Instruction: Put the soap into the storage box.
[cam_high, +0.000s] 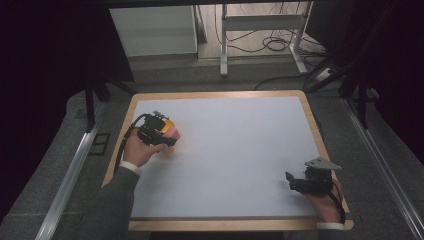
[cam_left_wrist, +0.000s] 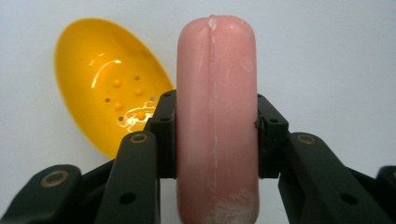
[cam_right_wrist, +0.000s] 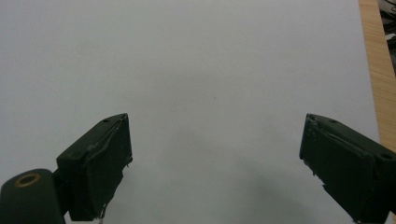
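High view: my left gripper (cam_high: 170, 136) sits over the far-left part of the white surface (cam_high: 235, 150), held in the left hand (cam_high: 140, 150). A pink bar (cam_high: 173, 132) shows at its tip with a bit of yellow dish (cam_high: 169, 124) right beside it; from here I cannot tell whether the two touch. My right gripper (cam_high: 291, 181) rests low near the near-right corner, well apart from the left, with the right hand (cam_high: 327, 205) behind it and the grey plate on top. The surface has a wooden rim; grey floor and a metal frame lie beyond.

Left gripper view: the jaws are clamped on the bar (cam_left_wrist: 217, 121), one pad on each flat side, the bar standing upright between them. It looks like soap, with a seam down its middle and pale scuffing near the bottom, though I would not swear to the material. The dish (cam_left_wrist: 105, 81) is oval, glossy, with small holes and bumps in its bowl, lying on the surface behind and left of the bar.

Right gripper view: jaws spread wide, nothing between them, bare surface (cam_right_wrist: 210, 70) ahead, wooden rim at the right edge.
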